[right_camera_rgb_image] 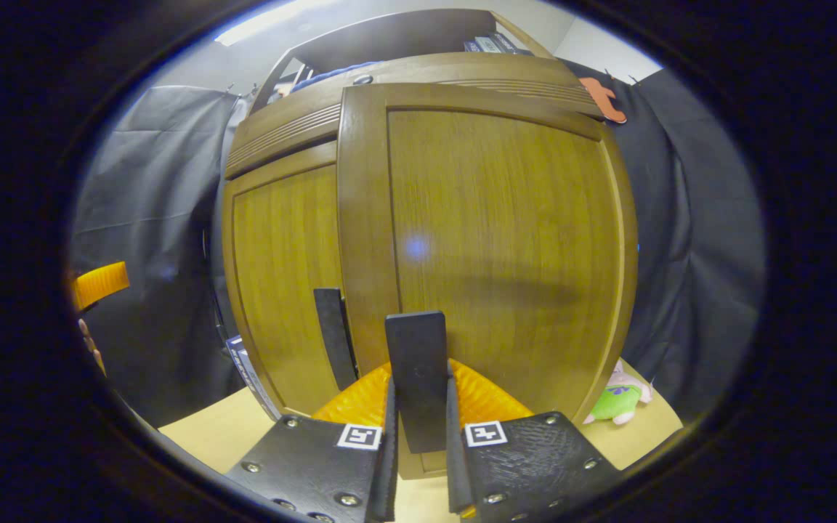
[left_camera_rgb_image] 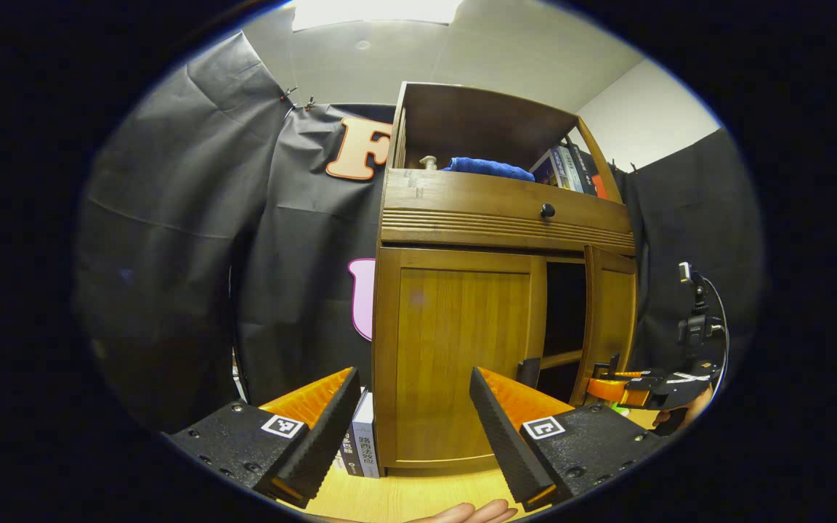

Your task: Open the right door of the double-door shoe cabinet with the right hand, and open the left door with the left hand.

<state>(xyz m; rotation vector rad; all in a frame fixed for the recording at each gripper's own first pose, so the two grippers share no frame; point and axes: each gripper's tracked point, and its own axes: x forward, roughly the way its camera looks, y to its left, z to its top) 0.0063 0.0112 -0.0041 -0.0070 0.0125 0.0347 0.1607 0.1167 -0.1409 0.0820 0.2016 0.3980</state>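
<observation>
Before your left gripper [left_camera_rgb_image: 415,428] stands the shoe cabinet [left_camera_rgb_image: 498,290] on the table [left_camera_rgb_image: 404,497], with its left door [left_camera_rgb_image: 462,356] flat in the frame and its right door [left_camera_rgb_image: 611,319] swung outward at the far right. Your right gripper [left_camera_rgb_image: 625,388] sits at that right door's lower edge. Above the doors runs a drawer [left_camera_rgb_image: 506,211], and above it an open shelf holds a folded cloth [left_camera_rgb_image: 487,168] left of a row of books [left_camera_rgb_image: 571,171]. More books [left_camera_rgb_image: 362,443] stand on the table just left of the cabinet. In the right gripper view, a plush toy [right_camera_rgb_image: 618,399] lies on the table right of the cabinet.
</observation>
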